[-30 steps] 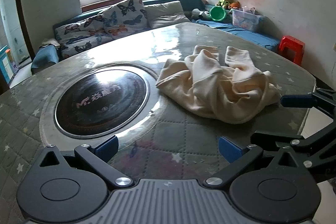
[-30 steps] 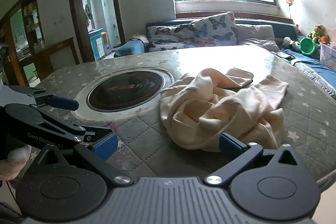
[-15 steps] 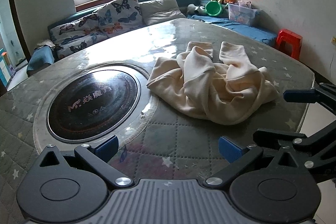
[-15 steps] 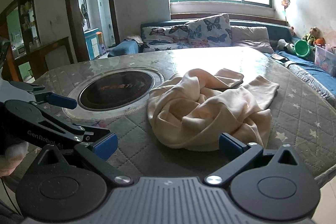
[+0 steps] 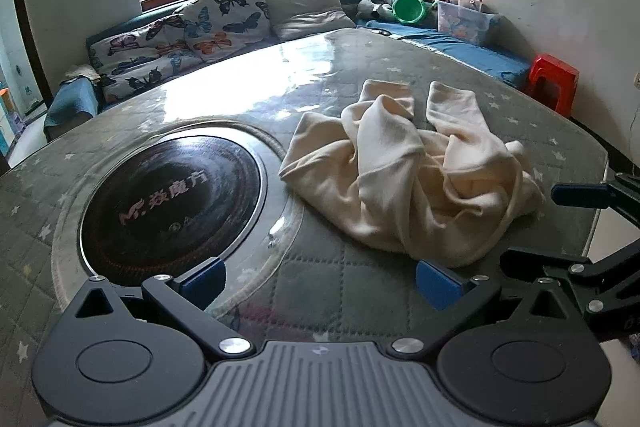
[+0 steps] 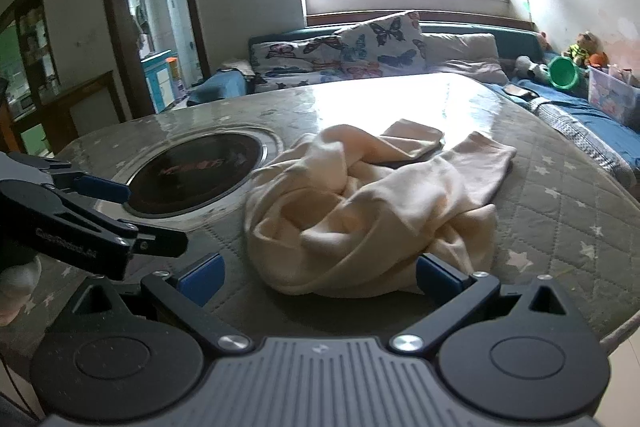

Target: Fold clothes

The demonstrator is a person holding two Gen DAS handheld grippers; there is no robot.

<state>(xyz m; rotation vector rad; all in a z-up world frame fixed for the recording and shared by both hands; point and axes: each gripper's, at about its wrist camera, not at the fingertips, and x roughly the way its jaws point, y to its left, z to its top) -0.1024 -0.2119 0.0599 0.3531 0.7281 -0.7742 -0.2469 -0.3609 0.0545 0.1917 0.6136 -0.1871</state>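
A cream garment [image 5: 412, 179] lies crumpled in a heap on the quilted grey table [image 5: 320, 79], with two sleeve or leg ends pointing toward the far side. In the right wrist view the same garment [image 6: 368, 203] sits just beyond the fingers. My left gripper [image 5: 320, 281] is open, hovering near the table's front edge, its right fingertip close to the garment's near hem. My right gripper [image 6: 318, 277] is open as well, with the garment's near edge between and just ahead of its blue pads. Neither holds anything. Each gripper shows at the side of the other's view.
A round black glass hob [image 5: 172, 199] is set into the table left of the garment. A couch with butterfly pillows [image 5: 192, 27] runs behind the table. A red stool [image 5: 554, 79], a green bowl and a plastic box stand at the right wall. The table edge [image 6: 616, 327] is near right.
Both grippers have moved forward toward the garment, which now looks larger and nearer. The garment itself has not moved. Both stay open.
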